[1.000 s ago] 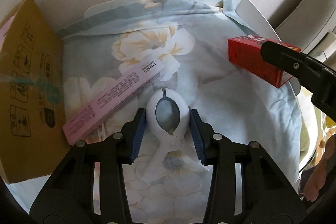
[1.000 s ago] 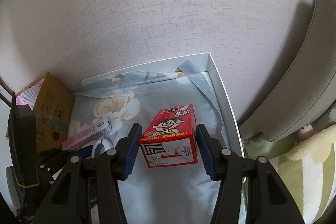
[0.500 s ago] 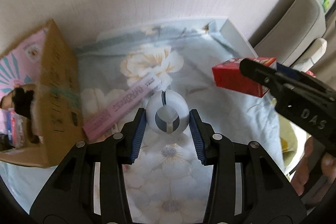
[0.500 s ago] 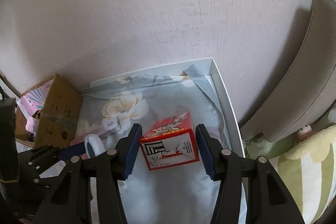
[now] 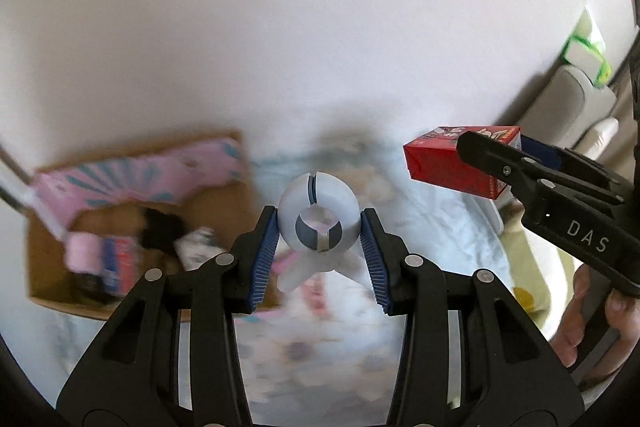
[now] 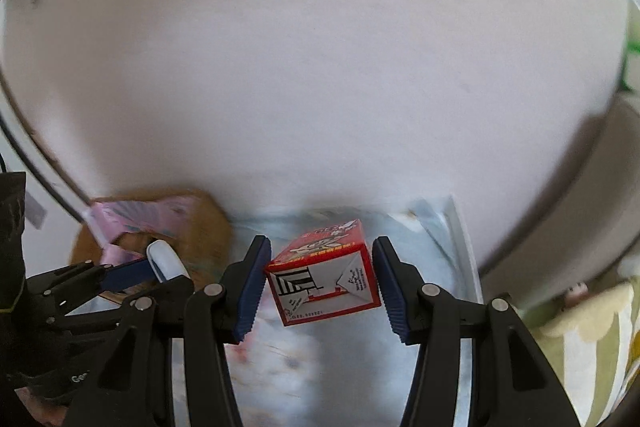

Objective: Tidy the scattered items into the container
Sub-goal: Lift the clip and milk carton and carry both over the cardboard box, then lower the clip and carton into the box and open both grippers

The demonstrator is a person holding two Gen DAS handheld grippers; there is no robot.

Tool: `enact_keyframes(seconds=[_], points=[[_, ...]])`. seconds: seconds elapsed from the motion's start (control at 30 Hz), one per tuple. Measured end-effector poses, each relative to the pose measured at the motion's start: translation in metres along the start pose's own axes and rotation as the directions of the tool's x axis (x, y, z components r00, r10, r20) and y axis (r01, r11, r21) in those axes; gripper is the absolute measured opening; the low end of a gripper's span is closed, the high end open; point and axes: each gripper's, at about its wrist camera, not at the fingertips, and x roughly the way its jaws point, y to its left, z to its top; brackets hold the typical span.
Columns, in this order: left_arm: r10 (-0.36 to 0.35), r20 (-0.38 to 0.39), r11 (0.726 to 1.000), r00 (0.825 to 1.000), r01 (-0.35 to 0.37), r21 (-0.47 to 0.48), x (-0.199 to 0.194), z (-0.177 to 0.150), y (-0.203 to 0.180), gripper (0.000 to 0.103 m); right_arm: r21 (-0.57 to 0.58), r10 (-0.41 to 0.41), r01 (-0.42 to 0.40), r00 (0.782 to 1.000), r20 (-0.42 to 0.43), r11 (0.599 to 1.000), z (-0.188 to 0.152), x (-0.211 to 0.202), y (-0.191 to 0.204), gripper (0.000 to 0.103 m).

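My left gripper [image 5: 319, 241] is shut on a white plastic clip [image 5: 318, 215] and holds it in the air above the floral cloth. My right gripper [image 6: 320, 279] is shut on a red milk carton [image 6: 324, 277], also lifted; the carton shows in the left wrist view [image 5: 456, 163] to the right of the clip. The open cardboard box [image 5: 100, 227] lies to the left with several items inside. It also shows in the right wrist view [image 6: 160, 227], behind the left gripper's clip [image 6: 166, 261]. Both views are motion-blurred.
A long pink box [image 5: 304, 279] lies on the floral cloth [image 5: 320, 347] below the clip. A white tray rim [image 6: 460, 247] edges the cloth on the right. A pale wall is behind. A grey chair [image 5: 576, 99] and a cushion [image 6: 592, 327] are to the right.
Both grippers have risen from the cloth with their items. The left wrist view has swung left, so the box's open inside now shows.
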Motion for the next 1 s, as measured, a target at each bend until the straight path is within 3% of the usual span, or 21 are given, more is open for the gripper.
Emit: enact_keyframes(seconds=[0.2,0.47,0.67,0.83,1.0], points=[[0.074,0.052,0.996,0.996,-0.071,-0.055,-0.037,0.009,0.060,0.038,-0.108,0.100,-0.098,0.995,0.016,0.989,0.026,0.002,0.078,0.049],[0.136,0.012,0.979,0.991,-0.132,-0.157,-0.037,-0.002,0.149,0.038,-0.173,0.232,-0.240,0.970,-0.068,0.955,0.029,0.039,0.166,0.049],[0.159,-0.045,0.968,0.986,-0.164,-0.191,-0.015,-0.013,0.203,0.038,-0.214,0.212,-0.245,0.963,-0.166,0.946,0.015,0.086,0.210,0.049],[0.147,-0.093,0.971,0.985,-0.161,-0.179,0.009,-0.023,0.216,0.038,-0.212,0.164,-0.217,0.957,-0.240,0.953,-0.002,0.123,0.220,0.049],[0.129,-0.107,0.975,0.986,-0.146,-0.168,0.018,-0.027,0.216,0.038,-0.204,0.140,-0.197,0.955,-0.262,0.959,-0.006,0.138,0.222,0.049]])
